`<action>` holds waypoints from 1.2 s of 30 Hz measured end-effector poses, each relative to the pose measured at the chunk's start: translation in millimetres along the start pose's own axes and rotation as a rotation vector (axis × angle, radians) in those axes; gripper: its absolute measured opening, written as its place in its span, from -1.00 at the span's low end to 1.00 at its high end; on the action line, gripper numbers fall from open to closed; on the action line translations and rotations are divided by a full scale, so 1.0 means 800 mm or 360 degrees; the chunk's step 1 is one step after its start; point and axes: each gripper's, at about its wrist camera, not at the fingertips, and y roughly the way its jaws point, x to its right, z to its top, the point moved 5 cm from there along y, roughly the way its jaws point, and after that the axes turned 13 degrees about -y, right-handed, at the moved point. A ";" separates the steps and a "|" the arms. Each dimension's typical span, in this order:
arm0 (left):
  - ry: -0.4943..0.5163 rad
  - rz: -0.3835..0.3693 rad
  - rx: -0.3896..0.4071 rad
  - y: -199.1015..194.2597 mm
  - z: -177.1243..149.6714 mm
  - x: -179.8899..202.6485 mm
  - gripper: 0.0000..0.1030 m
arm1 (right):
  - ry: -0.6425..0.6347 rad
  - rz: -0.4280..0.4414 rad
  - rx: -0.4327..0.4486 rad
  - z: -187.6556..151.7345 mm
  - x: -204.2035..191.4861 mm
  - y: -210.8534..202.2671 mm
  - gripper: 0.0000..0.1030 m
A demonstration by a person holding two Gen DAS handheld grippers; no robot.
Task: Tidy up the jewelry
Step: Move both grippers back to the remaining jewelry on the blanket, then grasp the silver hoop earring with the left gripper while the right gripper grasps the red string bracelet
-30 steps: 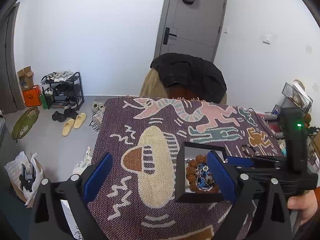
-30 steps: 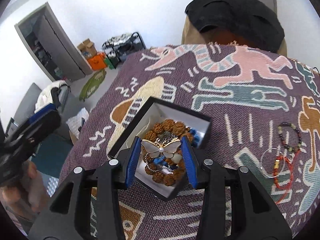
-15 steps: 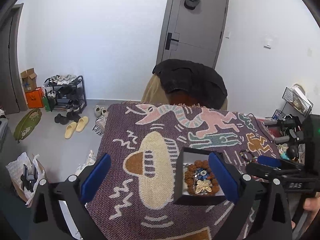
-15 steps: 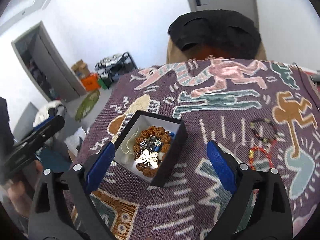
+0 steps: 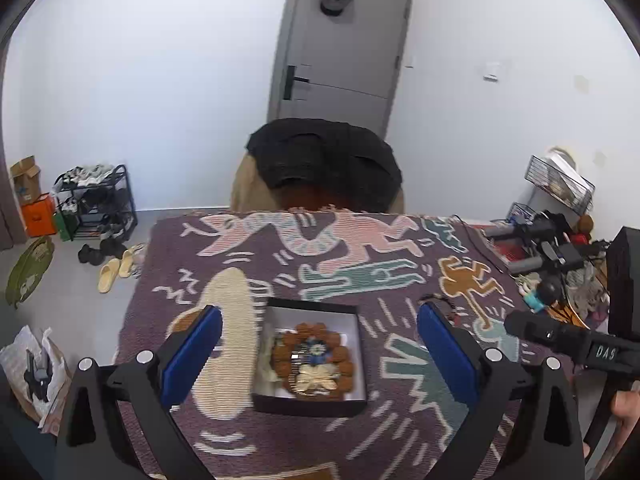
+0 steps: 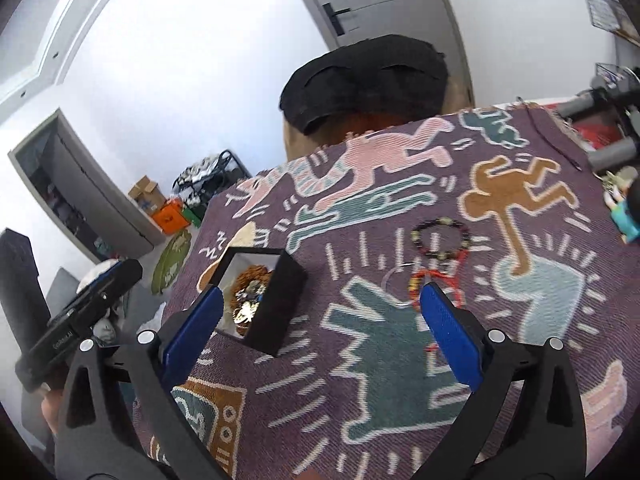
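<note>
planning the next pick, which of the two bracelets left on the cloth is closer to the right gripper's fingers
The red cord bracelet, lying right at the tip of the right gripper's outer finger. The dark beaded bracelet lies farther out on the cloth.

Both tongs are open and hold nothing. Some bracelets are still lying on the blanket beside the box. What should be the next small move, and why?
Probably lower the right tongs toward the red string bracelet just ahead of their right finger and close on it. It and the dark beaded bracelet lie loose on the blanket, outside the black box, which already holds the brown bead bracelet and butterfly piece.
</note>
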 end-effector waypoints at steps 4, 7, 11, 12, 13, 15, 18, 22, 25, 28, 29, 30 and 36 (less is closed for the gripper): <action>0.0015 -0.0025 -0.0074 0.012 -0.010 0.029 0.84 | 0.0074 -0.0002 0.0051 0.001 0.034 -0.023 0.91; 0.0051 -0.0038 -0.0106 0.020 -0.018 0.052 0.84 | 0.0119 -0.0040 0.0078 0.000 0.059 -0.038 0.91; 0.0087 -0.0077 -0.0133 0.032 -0.027 0.080 0.84 | 0.0178 -0.0051 0.0114 -0.004 0.086 -0.055 0.91; 0.0094 -0.0081 -0.0143 0.036 -0.029 0.086 0.84 | 0.0186 -0.0064 0.0123 -0.005 0.093 -0.059 0.91; 0.0100 -0.0084 -0.0163 0.043 -0.031 0.093 0.84 | 0.0200 -0.0068 0.0132 -0.007 0.099 -0.062 0.91; 0.0106 -0.0091 -0.0196 0.056 -0.037 0.105 0.83 | 0.0229 -0.0068 0.0146 -0.012 0.111 -0.066 0.91; 0.0139 -0.0129 -0.0283 0.078 -0.049 0.127 0.64 | 0.0261 -0.0102 0.0143 -0.021 0.131 -0.068 0.91; 0.0153 -0.0163 -0.0396 0.107 -0.065 0.146 0.50 | 0.0308 -0.0128 0.0128 -0.031 0.152 -0.068 0.91; 0.0157 -0.0168 -0.0461 0.128 -0.074 0.157 0.50 | 0.0333 -0.0146 0.0122 -0.037 0.163 -0.069 0.91; 0.0144 -0.0161 -0.0554 0.154 -0.085 0.162 0.50 | 0.0357 -0.0148 0.0105 -0.044 0.170 -0.065 0.91; 0.0138 -0.0154 -0.0585 0.164 -0.088 0.162 0.50 | 0.0362 -0.0147 0.0097 -0.047 0.172 -0.062 0.91; 0.0134 -0.0155 -0.0609 0.172 -0.091 0.163 0.50 | 0.0363 -0.0149 0.0089 -0.049 0.172 -0.059 0.91; 0.0155 -0.0122 -0.0796 0.222 -0.108 0.167 0.18 | 0.0378 -0.0144 0.0049 -0.059 0.179 -0.043 0.91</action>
